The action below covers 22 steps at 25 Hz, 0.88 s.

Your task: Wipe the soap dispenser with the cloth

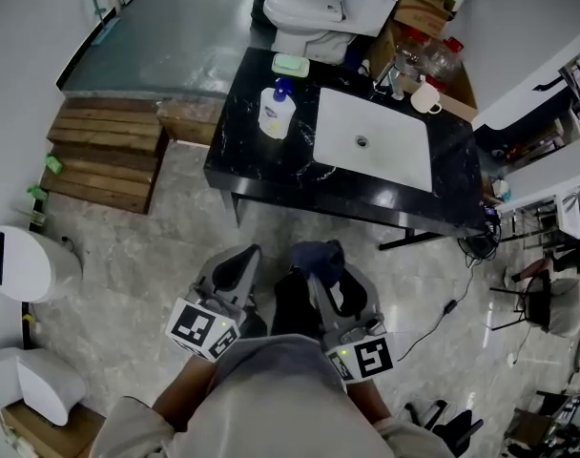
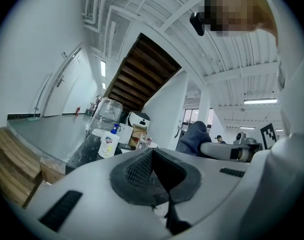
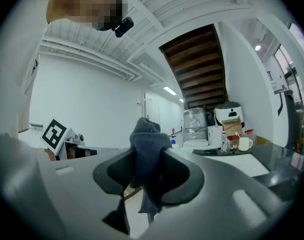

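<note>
The print on the white plastic soap dispenser with a blue pump [image 1: 277, 110] is too small to be read in either view that shows it. In the left gripper view, much of the black marble-patterned counter [image 2: 84, 151] is hidden behind the grey body of the left gripper [image 2: 153, 176]. Part of the dark blue cloth [image 3: 148, 149] is lost from sight where the jaws of the right gripper [image 3: 144, 176] are closed on it. The person's arms [image 1: 176, 408] are cut off by the head view's bottom edge. The dark clutter of furniture and cables [image 1: 548, 294] at its right edge is too blurred to be told apart.
</note>
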Each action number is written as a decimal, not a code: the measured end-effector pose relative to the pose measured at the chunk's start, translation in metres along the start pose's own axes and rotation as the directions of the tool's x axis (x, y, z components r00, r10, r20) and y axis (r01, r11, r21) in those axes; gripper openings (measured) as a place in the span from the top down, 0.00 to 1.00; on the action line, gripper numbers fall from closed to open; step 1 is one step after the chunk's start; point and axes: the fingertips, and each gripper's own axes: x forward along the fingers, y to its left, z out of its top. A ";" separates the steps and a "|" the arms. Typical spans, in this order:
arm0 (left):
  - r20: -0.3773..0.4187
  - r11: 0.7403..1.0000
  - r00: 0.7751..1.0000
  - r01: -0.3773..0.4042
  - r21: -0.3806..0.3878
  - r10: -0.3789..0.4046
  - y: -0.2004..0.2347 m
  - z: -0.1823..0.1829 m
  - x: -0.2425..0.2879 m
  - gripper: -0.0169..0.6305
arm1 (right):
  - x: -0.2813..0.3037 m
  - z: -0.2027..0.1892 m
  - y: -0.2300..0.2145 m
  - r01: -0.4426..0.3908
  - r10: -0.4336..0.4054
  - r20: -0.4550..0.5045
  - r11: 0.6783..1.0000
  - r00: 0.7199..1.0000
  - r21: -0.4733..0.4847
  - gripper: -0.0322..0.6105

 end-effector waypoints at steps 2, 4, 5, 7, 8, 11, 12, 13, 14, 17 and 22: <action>-0.009 1.000 1.000 -0.005 -0.001 0.005 0.005 -0.001 0.011 0.97 | 0.008 -0.003 -0.009 -0.006 0.006 -0.003 1.000 1.000 0.013 0.74; -0.016 1.000 1.000 -0.011 -0.001 0.011 0.010 0.000 0.026 0.97 | 0.018 -0.003 -0.019 -0.017 0.017 -0.006 1.000 1.000 0.021 0.74; -0.019 1.000 1.000 -0.013 0.000 0.013 0.012 0.001 0.033 0.97 | 0.023 -0.002 -0.025 -0.022 0.023 -0.006 0.999 1.000 0.025 0.74; -0.024 1.000 1.000 -0.017 0.003 0.017 0.015 0.004 0.049 0.97 | 0.034 -0.001 -0.038 -0.032 0.032 -0.005 0.999 0.999 0.029 0.74; -0.027 1.000 0.999 -0.019 0.005 0.020 0.017 0.005 0.058 0.97 | 0.040 0.000 -0.045 -0.035 0.036 -0.004 0.999 0.999 0.030 0.74; -0.039 0.999 0.999 -0.036 0.001 0.036 0.026 0.005 0.085 0.97 | 0.058 -0.002 -0.069 -0.052 0.053 -0.012 0.998 0.999 0.033 0.74; -0.045 0.999 0.998 -0.043 -0.004 0.043 0.029 0.003 0.094 0.97 | 0.063 -0.003 -0.077 -0.060 0.061 -0.018 0.998 0.998 0.035 0.74; -0.050 0.999 0.998 -0.050 -0.007 0.050 0.031 0.003 0.104 0.97 | 0.068 -0.004 -0.086 -0.069 0.070 -0.025 0.997 0.997 0.038 0.74; -0.054 0.998 0.997 -0.055 -0.009 0.055 0.032 0.002 0.114 0.97 | 0.073 -0.005 -0.095 -0.077 0.078 -0.030 0.996 0.996 0.041 0.74; -0.060 0.998 0.996 -0.070 -0.007 0.069 0.035 0.005 0.145 0.97 | 0.088 -0.004 -0.121 -0.101 0.103 -0.035 0.994 0.994 0.051 0.74; -0.078 0.995 0.992 -0.094 0.008 0.095 0.039 0.005 0.193 0.97 | 0.109 -0.007 -0.161 -0.138 0.141 -0.034 0.987 0.989 0.078 0.74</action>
